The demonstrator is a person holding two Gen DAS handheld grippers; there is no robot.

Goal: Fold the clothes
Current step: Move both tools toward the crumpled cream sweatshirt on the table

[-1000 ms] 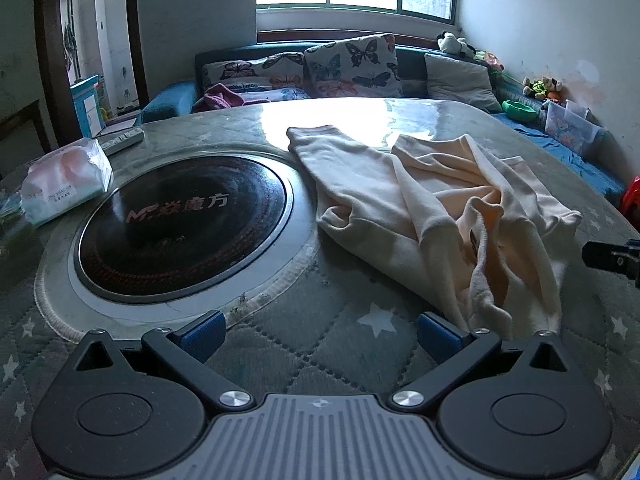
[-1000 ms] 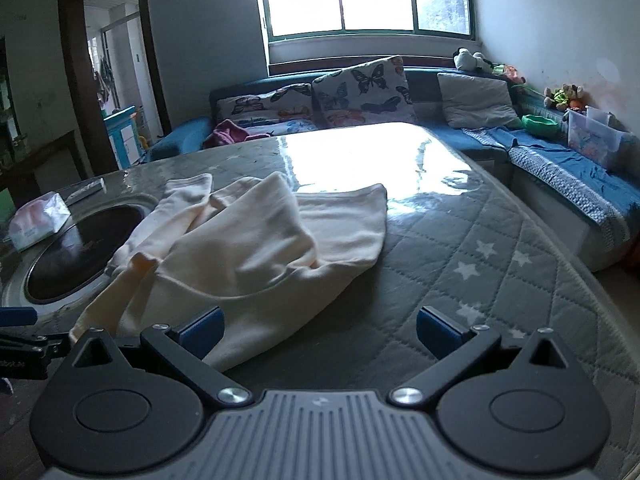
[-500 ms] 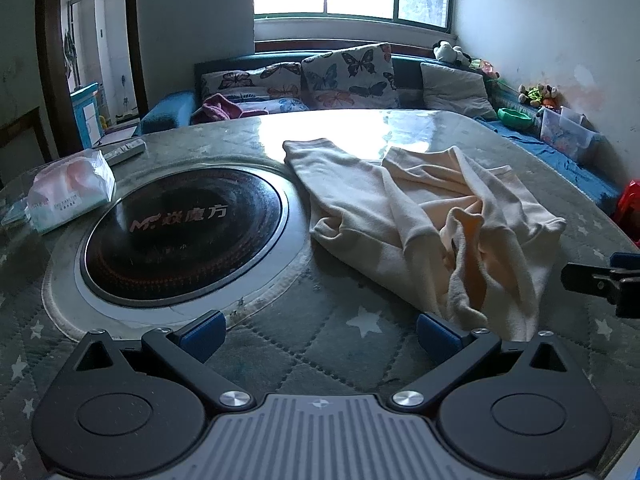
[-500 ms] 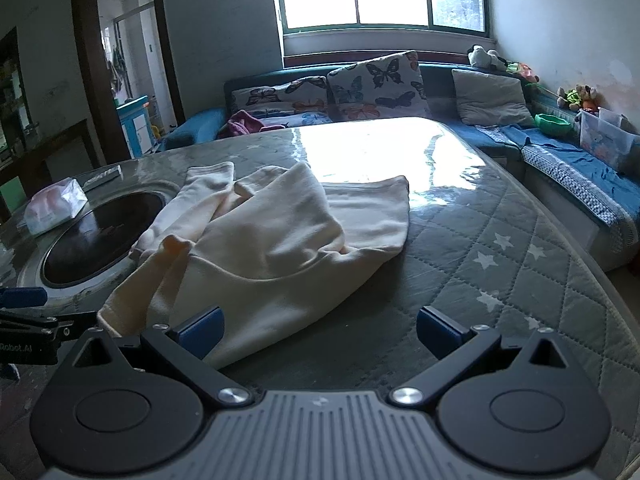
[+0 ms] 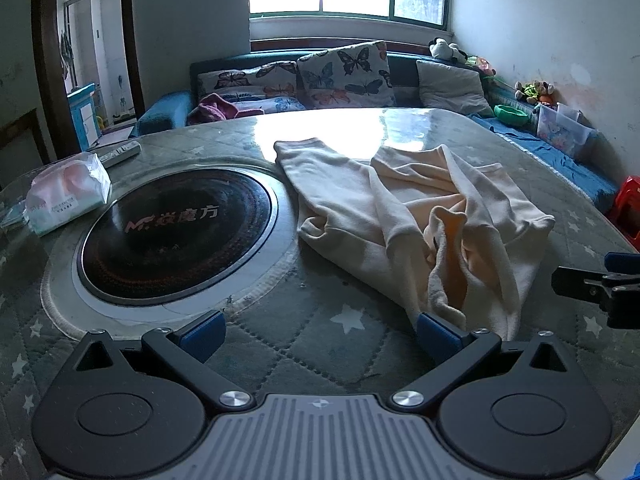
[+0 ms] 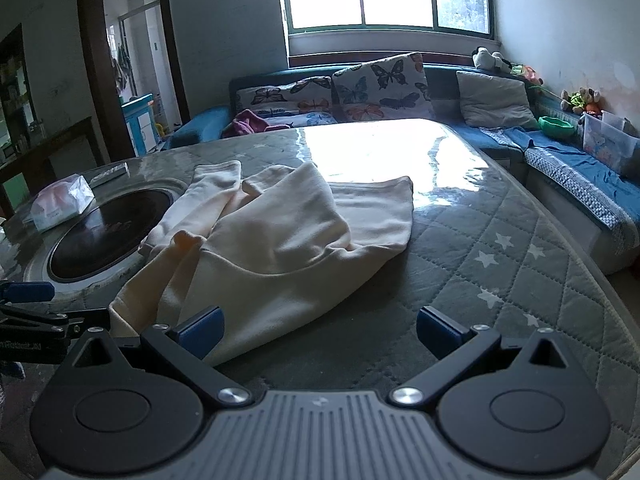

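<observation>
Cream garment (image 5: pixel 420 216) lies crumpled on the quilted table (image 5: pixel 320 344), right of the round black cooktop (image 5: pixel 176 232) — left gripper (image 5: pixel 318 330) and right gripper (image 6: pixel 318 330) at its near edge, fingers apart, empty.

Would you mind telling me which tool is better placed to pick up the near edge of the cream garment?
Probably the left tool: open, its right finger already touches the cream garment hem. The right tool is open too.
</observation>
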